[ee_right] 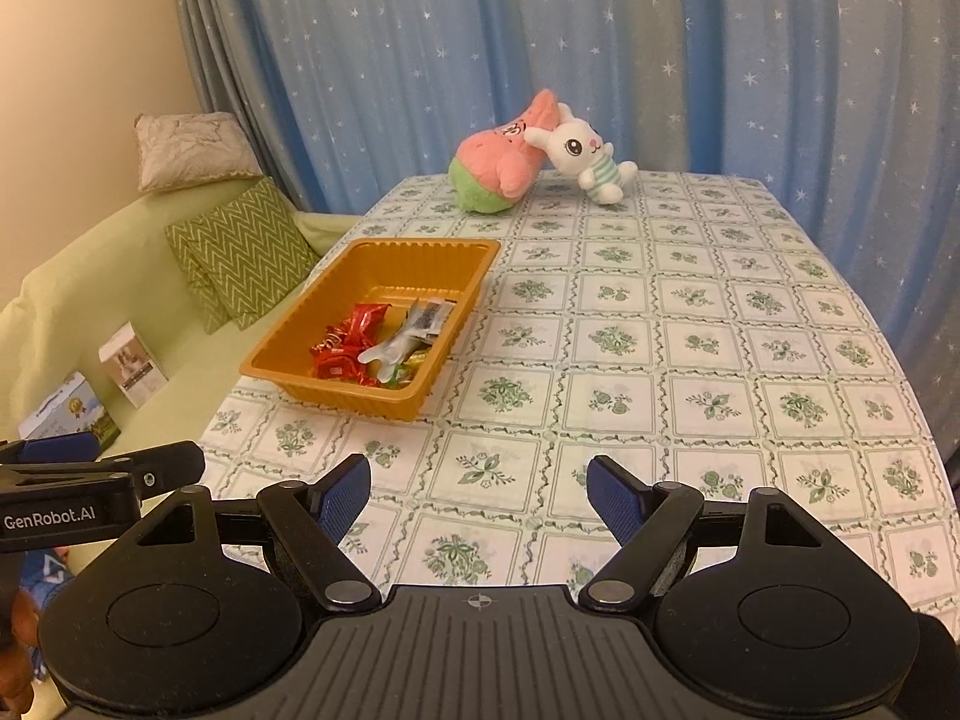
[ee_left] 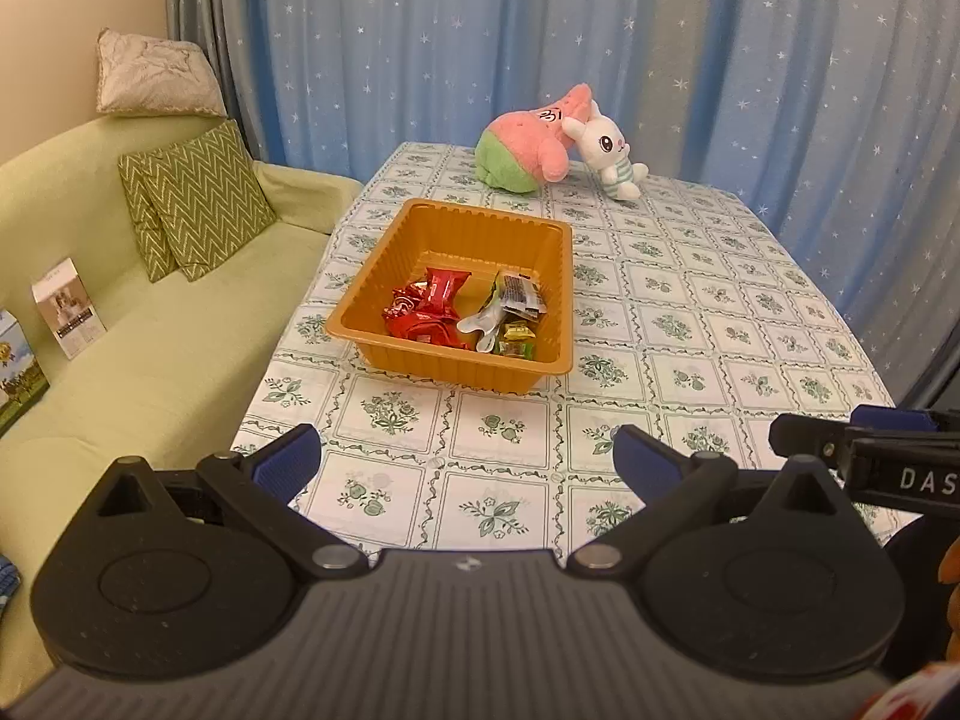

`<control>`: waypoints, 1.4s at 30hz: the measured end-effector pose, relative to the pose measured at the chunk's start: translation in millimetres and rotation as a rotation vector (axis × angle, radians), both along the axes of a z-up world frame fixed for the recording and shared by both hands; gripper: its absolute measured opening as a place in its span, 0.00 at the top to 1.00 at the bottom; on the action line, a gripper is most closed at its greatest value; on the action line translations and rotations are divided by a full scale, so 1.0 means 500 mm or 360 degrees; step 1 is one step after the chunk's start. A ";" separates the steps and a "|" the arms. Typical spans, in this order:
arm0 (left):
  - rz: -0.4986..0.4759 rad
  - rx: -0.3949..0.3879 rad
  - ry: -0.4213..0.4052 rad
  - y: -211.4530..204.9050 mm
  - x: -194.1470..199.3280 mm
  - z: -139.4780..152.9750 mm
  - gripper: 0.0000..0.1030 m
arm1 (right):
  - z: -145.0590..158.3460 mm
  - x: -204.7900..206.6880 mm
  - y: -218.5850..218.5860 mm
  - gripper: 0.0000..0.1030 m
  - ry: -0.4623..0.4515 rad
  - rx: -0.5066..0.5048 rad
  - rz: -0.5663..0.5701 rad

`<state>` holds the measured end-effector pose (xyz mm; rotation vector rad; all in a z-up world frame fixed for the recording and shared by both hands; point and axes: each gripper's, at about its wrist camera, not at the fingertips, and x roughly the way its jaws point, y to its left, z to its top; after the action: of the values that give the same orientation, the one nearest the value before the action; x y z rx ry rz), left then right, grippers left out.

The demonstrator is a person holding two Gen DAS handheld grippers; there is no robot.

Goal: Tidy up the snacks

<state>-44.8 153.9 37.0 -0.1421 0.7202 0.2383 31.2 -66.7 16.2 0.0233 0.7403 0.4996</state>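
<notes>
Behind everything hangs a blue star-speckled curtain (ee_left: 600, 30), and a pale green sofa (ee_left: 120, 360) runs along the left, carrying two zigzag cushions (ee_left: 198, 204) and a small box (ee_left: 69, 309). Beside the sofa stands the tabletop (ee_right: 690, 360) under a cloth of green floral squares. At its far end a pink and green plush (ee_right: 498, 168) lies touching a white rabbit plush (ee_right: 585, 156). Nearer, toward the left edge, sits an orange tray (ee_left: 474, 234), and the snacks are all inside it: red wrappers (ee_left: 429, 309) on the left, a white packet (ee_left: 483, 321) in the middle, small yellow-green sweets (ee_left: 516, 339) at the right. Both tools hover above the near edge, well apart from the tray. The left tool (ee_left: 467, 462) stands wide with nothing between its blue pads; the right tool (ee_right: 478, 495) is likewise spread wide and empty.
</notes>
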 end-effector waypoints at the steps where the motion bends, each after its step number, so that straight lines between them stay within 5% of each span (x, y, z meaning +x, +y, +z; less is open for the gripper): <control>1: -0.0004 0.0006 -0.0002 -0.002 -0.003 0.002 0.00 | 0.002 -0.005 -0.001 0.23 -0.0004 0.0002 0.0000; 42: -0.0023 0.0049 -0.0014 -0.040 -0.031 0.008 0.00 | 0.015 -0.051 -0.028 0.23 -0.0045 0.0018 -0.0002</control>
<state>-60.0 133.7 40.7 -0.1089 0.7081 0.2349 5.7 -80.8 23.7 0.0271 0.7100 0.5016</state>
